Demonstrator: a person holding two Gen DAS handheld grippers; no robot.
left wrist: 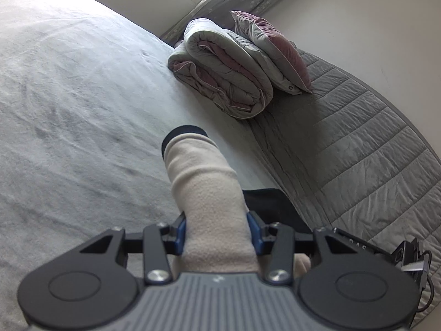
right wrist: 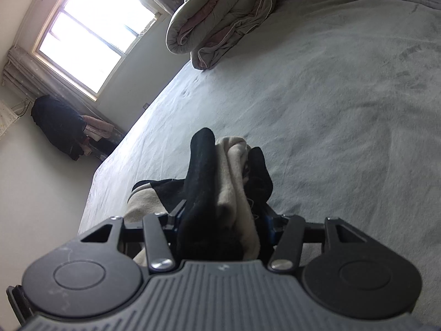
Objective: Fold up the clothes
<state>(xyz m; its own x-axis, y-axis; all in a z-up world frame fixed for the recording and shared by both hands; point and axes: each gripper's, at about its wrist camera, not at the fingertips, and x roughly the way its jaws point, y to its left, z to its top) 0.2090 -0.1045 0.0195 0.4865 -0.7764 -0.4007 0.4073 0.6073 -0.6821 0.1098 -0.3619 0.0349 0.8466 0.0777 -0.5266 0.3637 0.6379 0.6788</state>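
A cream fleece garment with black trim is held between both grippers above the bed. In the left wrist view its cream sleeve [left wrist: 204,182], ending in a black cuff [left wrist: 187,132], sticks forward out of my left gripper [left wrist: 217,231], whose blue pads press on it from both sides. In the right wrist view my right gripper [right wrist: 223,218] is shut on a bunched part of the same garment [right wrist: 231,182], cream folds between black panels. More of the cream and black cloth [right wrist: 143,195] hangs below to the left.
The bed's pale grey sheet [left wrist: 82,110] spreads under both grippers. A rolled grey and pink duvet [left wrist: 220,69] with a pillow [left wrist: 270,49] lies at the bed's far end by a quilted headboard [left wrist: 358,138]. A window [right wrist: 91,35] and a pile of dark clothes [right wrist: 60,124] stand beyond the bed's edge.
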